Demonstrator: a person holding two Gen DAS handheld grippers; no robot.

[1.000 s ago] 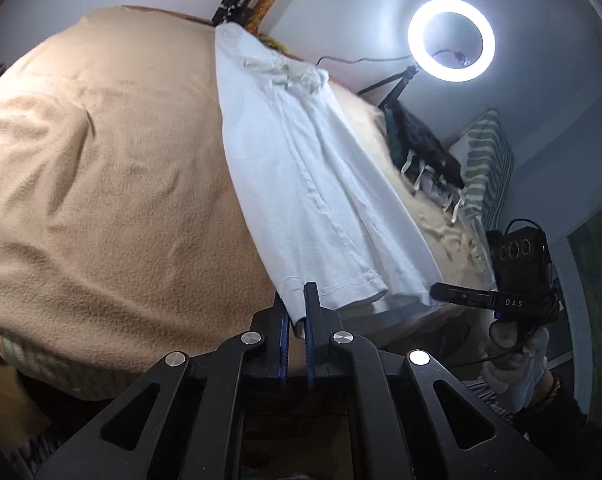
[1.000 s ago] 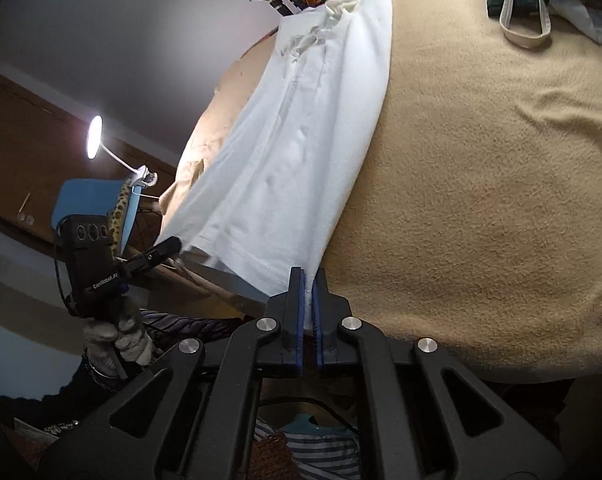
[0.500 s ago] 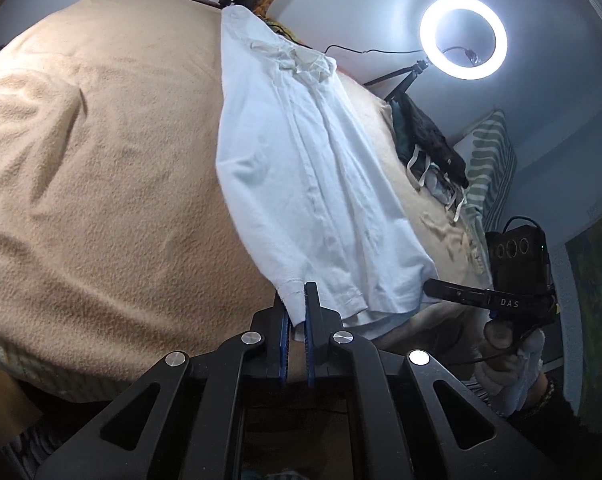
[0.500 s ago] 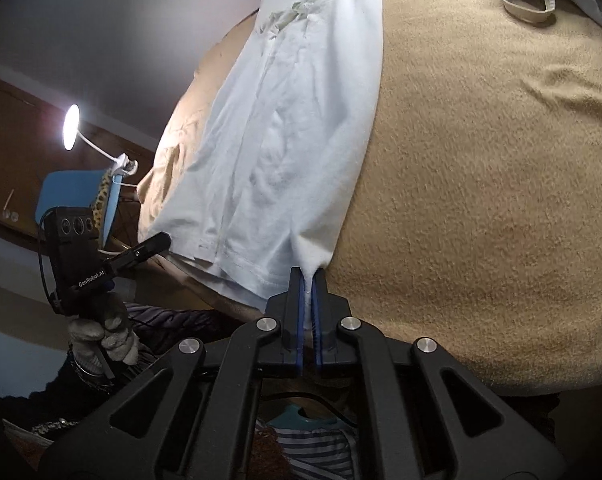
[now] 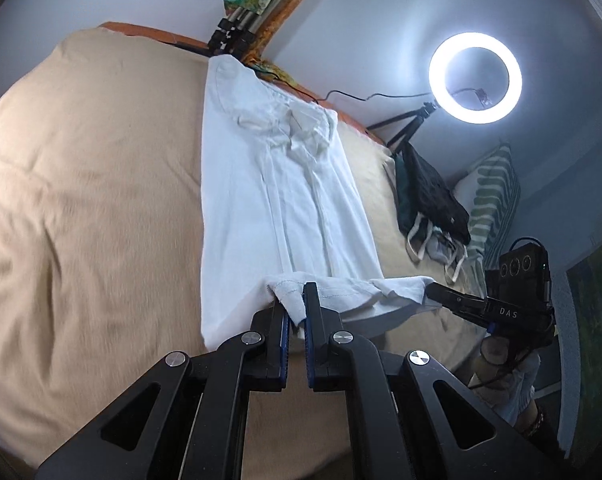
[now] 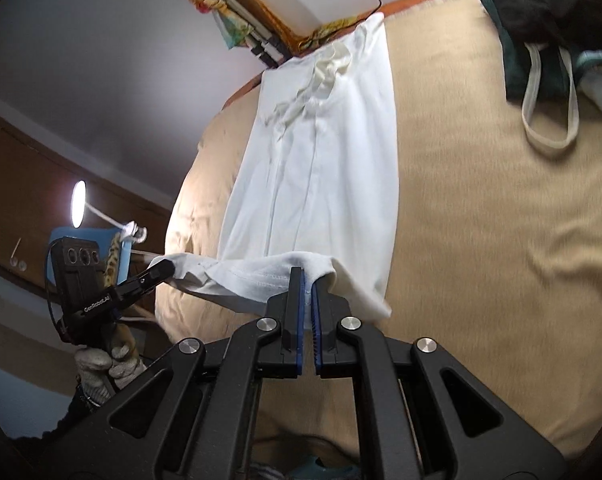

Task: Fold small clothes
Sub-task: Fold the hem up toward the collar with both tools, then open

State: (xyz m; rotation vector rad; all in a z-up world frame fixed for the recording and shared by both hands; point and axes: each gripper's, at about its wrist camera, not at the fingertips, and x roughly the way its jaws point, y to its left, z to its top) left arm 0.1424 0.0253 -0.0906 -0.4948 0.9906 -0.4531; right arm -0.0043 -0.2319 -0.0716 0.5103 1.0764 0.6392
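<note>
The white shirt [image 5: 285, 208] lies lengthwise on the tan blanket [image 5: 85, 208], collar end far ahead of my fingers, and its near hem is pinched at both corners. My left gripper [image 5: 296, 312] is clamped tight on one hem corner, my right gripper [image 6: 308, 294] on the other, each with only cloth between its pads. A second ago that hem hung flat off the bed's near edge, just in front of my fingertips; now it is lifted and carried forward over the shirt body, a slack band strung from one gripper across to the other. I judge the bottom-to-top fold is under way but not laid down: the hem hangs over the lower part of the shirt, well short of the collar.

Beyond the shirt, dark bags [image 5: 429, 200] sit off to my right under a ring light [image 5: 475, 78]. My right gripper's body reads "DAS" [image 5: 508, 312]; my left one's reads "GenRobot.AI" [image 6: 97, 304].
</note>
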